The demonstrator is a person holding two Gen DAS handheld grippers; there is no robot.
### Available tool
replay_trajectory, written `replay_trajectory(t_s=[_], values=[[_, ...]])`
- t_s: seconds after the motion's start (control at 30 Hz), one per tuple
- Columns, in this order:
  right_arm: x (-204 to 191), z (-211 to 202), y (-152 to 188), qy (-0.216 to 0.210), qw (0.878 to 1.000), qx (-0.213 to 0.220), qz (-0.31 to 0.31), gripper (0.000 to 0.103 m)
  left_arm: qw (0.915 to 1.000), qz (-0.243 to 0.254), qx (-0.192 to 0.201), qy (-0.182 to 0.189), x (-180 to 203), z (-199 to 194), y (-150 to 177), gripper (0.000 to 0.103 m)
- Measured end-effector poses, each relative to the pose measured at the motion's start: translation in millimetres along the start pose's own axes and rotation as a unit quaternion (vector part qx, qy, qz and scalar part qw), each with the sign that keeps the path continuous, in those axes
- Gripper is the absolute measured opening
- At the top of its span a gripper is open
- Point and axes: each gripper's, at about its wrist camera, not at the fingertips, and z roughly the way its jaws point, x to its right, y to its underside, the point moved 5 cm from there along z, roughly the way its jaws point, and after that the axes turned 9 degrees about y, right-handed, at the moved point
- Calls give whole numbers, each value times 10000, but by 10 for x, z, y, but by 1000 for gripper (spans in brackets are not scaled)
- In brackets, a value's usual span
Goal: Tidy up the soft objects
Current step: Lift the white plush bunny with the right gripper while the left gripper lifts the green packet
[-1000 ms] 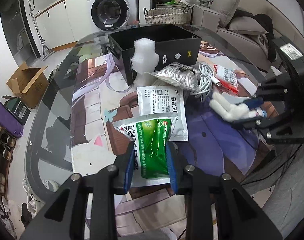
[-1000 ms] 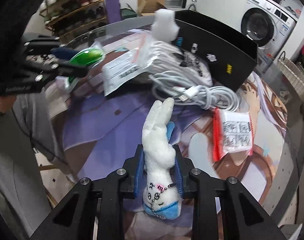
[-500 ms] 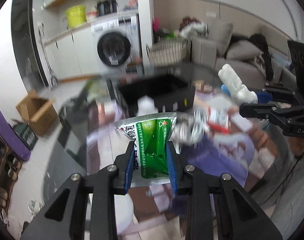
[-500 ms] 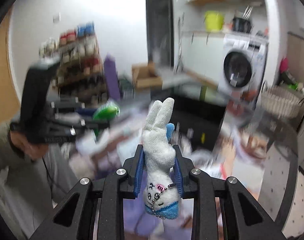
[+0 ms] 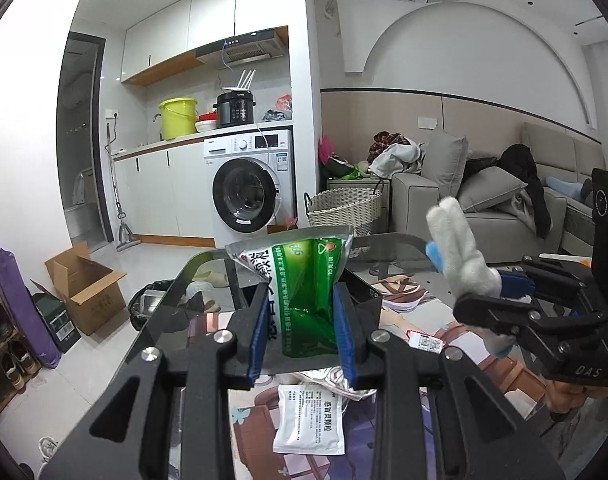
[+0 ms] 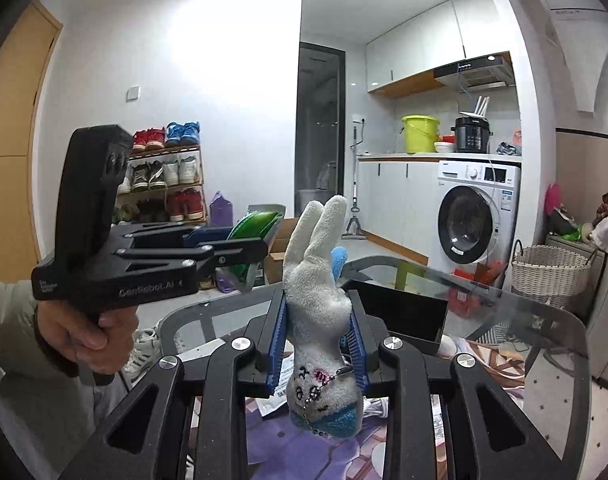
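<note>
Left gripper [image 5: 302, 330] clamps a green pouch [image 5: 304, 280]; right gripper [image 6: 318, 350] clamps a plush rabbit [image 6: 318, 320] — both held above the table [image 6: 544, 328].

Left gripper [image 5: 302, 330], right gripper [image 6: 317, 350]: both clamped, raised, apparently near level.

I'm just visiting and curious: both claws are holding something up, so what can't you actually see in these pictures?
- Black box, right wrist view: interior hidden by its own wall and the plush rabbit.
- Green pouch, left wrist view: print partly covered by the left gripper pads.
- White sachet, left wrist view: text too small.
- Table, both views: the near part is hidden behind the grippers.
</note>
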Motion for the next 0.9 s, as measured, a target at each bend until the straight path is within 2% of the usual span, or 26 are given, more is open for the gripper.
replay_trajectory(t_s=[0.23, 0.37, 0.5, 0.63, 0.73, 0.9], values=[[119, 65, -146, 212, 9989, 41, 415, 28, 9999, 68, 122, 100, 30, 3, -114, 28], [48, 35, -276, 48, 9994, 105, 317, 28, 9998, 38, 200, 82, 27, -11, -235, 28], [28, 11, -439, 94, 9996, 115, 248, 28, 9995, -8, 268, 183, 52, -35, -397, 28], [32, 28, -775, 55, 9994, 198, 293, 28, 9991, 141, 336, 211, 76, -19, -663, 28], [84, 82, -1120, 169, 9983, 527, 178, 28, 9987, -86, 428, 265, -69, 96, -922, 28], [303, 456, -1590, 216, 9967, 765, 169, 28, 9978, -197, 608, 151, -329, 410, -1197, 28]])
